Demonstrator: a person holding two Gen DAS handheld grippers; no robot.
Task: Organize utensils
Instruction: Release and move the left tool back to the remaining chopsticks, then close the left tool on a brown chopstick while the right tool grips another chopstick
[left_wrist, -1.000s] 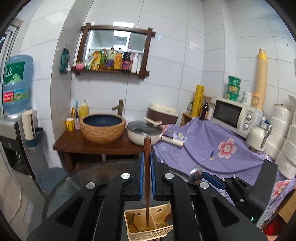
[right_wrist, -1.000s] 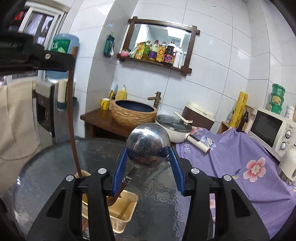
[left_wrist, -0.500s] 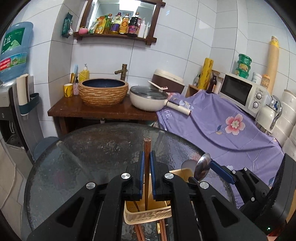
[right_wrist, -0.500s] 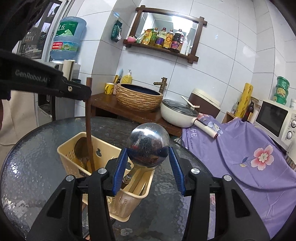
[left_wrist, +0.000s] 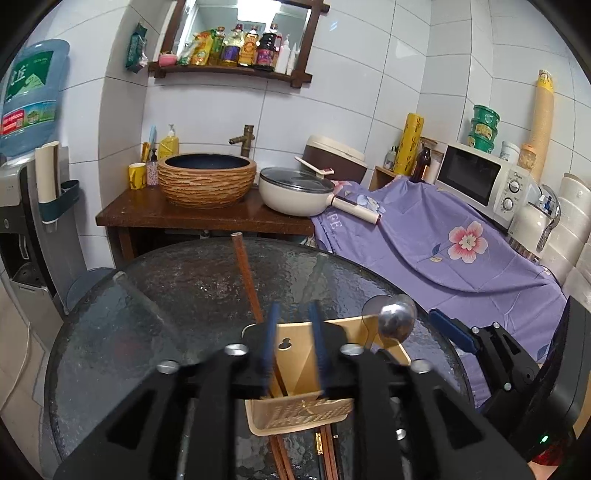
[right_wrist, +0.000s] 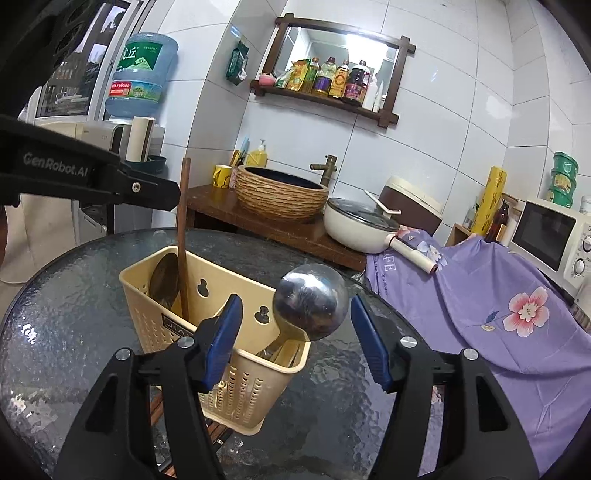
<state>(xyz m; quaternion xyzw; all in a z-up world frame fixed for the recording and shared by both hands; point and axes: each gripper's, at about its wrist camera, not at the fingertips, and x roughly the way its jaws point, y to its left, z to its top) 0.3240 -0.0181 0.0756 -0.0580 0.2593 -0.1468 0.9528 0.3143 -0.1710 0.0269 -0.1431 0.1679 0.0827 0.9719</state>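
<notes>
With both tongs just opened, the chopstick (right_wrist: 181, 236) leans free in the caddy (right_wrist: 155, 325) beside the left tongs (left_wrist: 293, 341), and the ladle (right_wrist: 310, 301) stands there between the right tongs (right_wrist: 295, 339); more chopsticks (left_wrist: 327, 452) wait on the surface (left_wrist: 129, 332)

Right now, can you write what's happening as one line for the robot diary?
left gripper: just opened, chopstick dropped in basket | right gripper: just opened, ladle standing in basket
</notes>
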